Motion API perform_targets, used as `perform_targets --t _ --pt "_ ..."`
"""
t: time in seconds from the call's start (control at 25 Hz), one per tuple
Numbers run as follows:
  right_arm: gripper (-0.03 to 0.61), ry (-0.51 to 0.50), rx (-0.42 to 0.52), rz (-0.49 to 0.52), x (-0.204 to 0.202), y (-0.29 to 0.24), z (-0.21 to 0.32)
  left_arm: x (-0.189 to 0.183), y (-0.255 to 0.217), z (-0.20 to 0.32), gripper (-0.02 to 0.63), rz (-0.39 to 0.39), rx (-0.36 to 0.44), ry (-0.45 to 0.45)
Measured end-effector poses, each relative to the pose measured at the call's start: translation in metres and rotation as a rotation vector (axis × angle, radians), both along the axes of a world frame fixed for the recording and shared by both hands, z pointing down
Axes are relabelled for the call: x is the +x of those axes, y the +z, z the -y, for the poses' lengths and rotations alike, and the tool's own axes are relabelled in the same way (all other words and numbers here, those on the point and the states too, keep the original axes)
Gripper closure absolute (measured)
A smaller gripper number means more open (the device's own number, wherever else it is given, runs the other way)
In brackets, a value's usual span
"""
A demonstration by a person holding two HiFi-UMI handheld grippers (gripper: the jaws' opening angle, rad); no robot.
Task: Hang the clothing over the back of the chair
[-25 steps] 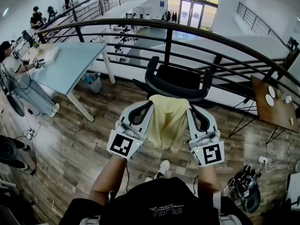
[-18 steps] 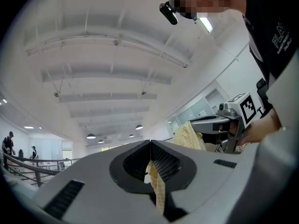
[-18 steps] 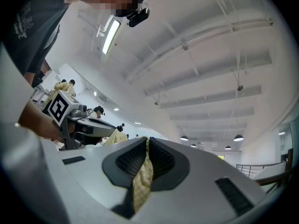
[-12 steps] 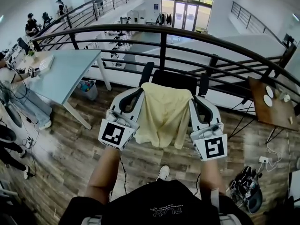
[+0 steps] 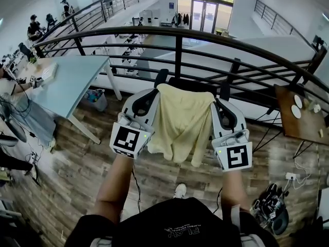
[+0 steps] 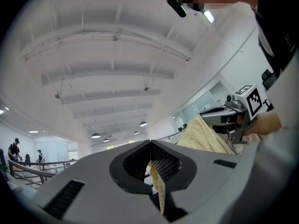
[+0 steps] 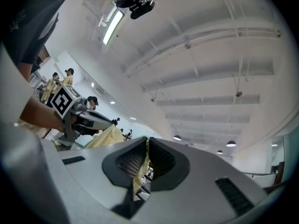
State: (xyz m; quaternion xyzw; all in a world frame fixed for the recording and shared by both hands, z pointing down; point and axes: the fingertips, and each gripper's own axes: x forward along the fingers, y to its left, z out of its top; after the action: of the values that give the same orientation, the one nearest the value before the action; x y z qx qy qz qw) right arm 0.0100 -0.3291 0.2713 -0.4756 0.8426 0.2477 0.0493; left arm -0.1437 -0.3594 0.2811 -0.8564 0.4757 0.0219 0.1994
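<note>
The pale yellow cloth garment [image 5: 182, 122] is pinched at its top corners by the fingers of the left gripper [image 5: 152, 93] and right gripper [image 5: 216, 101]. It is held just over the black office chair [image 5: 191, 84] at 12 o'clock. Draping and letting go are left.

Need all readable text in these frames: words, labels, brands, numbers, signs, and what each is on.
"PLAY": large print on the person's black shirt, seen upside down; best reading.
Smaller line beside it on the shirt: too small to read.
Marker cubes: black-and-white square patterns, no words.
Blue sign by the far glass doors: too small to read.
Yellow cloth: no print visible.
</note>
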Motion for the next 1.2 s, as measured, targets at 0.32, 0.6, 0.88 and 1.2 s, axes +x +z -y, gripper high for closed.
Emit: perform_targets --t 0.32,0.6,0.88,1.2 --pt "0.548 -0.012 0.006 -0.008 0.012 -0.003 0.041 0.009 -0.002 0.047 0.596 0.039 -0.033 -0.017" --pt "0.548 -0.005 0.005 -0.019 0.024 -0.007 0.074 0.013 -0.008 0.077 0.596 0.117 -0.017 -0.041" --pt "0.548 0.005 -0.053 -0.091 0.031 0.009 0.105 0.014 -0.008 0.103 0.597 0.138 -0.034 -0.02" --pt "0.548 0.056 -0.107 -0.123 0.028 0.018 0.137 0.014 0.004 0.136 0.596 0.194 -0.09 0.068"
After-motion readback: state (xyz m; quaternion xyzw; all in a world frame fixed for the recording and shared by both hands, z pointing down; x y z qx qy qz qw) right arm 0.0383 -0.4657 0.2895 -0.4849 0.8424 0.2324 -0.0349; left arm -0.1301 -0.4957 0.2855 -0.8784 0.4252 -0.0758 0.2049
